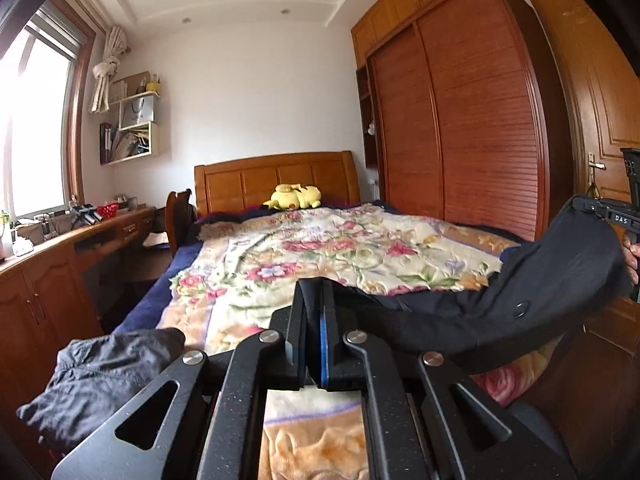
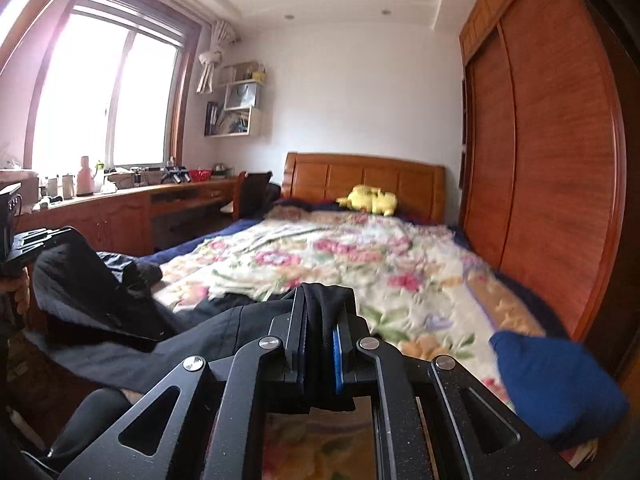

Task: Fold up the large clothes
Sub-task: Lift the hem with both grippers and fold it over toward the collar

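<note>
A large black garment (image 1: pixel 532 292) with a round button hangs stretched between my two grippers above the foot of the bed. My left gripper (image 1: pixel 316 292) is shut on one edge of it. My right gripper (image 2: pixel 322 300) is shut on a bunched edge of the same garment (image 2: pixel 132 320), with cloth sticking up between its jaws. In the left wrist view the right gripper (image 1: pixel 596 210) shows at the far right, holding the cloth. In the right wrist view the left gripper (image 2: pixel 36 240) shows at the far left, cloth draped from it.
A floral blanket (image 1: pixel 304 252) covers the bed, with a yellow plush toy (image 1: pixel 294 197) at the wooden headboard. A crumpled dark garment (image 1: pixel 96 376) lies at the bed's near left. A blue cloth (image 2: pixel 556 384) lies at the near right. A wardrobe (image 1: pixel 460 128) stands on the right, a desk (image 1: pixel 60 248) on the left.
</note>
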The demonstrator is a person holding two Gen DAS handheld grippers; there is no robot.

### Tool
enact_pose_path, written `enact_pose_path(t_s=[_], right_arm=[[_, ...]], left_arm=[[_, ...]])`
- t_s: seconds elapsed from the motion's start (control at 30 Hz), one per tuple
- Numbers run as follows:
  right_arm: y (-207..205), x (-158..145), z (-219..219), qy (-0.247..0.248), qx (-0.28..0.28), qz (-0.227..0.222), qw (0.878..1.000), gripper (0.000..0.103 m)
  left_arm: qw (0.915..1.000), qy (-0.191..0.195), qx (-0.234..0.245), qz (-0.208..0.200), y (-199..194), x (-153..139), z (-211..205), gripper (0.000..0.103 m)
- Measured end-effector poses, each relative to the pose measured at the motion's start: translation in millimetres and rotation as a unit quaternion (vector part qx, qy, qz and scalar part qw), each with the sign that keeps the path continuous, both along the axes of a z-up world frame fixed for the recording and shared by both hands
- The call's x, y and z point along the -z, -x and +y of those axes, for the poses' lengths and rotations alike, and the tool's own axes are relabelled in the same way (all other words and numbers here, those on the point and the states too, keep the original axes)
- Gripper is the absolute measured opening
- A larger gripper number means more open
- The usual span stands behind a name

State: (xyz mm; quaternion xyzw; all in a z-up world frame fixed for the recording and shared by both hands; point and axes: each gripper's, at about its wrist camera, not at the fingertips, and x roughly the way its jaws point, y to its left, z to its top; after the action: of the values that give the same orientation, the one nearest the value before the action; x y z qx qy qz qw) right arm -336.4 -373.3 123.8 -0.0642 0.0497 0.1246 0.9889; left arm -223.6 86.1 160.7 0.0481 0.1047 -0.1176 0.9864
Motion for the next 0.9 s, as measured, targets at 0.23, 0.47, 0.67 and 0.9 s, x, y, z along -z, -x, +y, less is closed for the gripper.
enact_pose_path(t_s=[0.23,0.47,0.67,0.9], right_arm=[[-33.8,16.5,0.5,0.016,0.026,0.035,0.999,0.009],[-90.9,47.4,7.5,0.042,0.044,0.094,0.994,0.009],[-146.6,54.2,16.4,0.051,0.049,0.127,0.989,0.009],[-234.6,41.7,27.9,0.066,0.057,0.143,0.986,0.009]], left_arm=[[0.9994,-0.006,-0.016,0.031,-45.9,22.0,0.0,0.005],[0.9972,-0.011,-0.024,0.071,-98.9,57.4,-2.3,0.005],[0.9939,-0.023,-0.031,0.103,-162.6,83.7,-5.6,0.005],[0.9894,-0.035,-0.046,0.133,-238.7,103.4,-6.0,0.005]])
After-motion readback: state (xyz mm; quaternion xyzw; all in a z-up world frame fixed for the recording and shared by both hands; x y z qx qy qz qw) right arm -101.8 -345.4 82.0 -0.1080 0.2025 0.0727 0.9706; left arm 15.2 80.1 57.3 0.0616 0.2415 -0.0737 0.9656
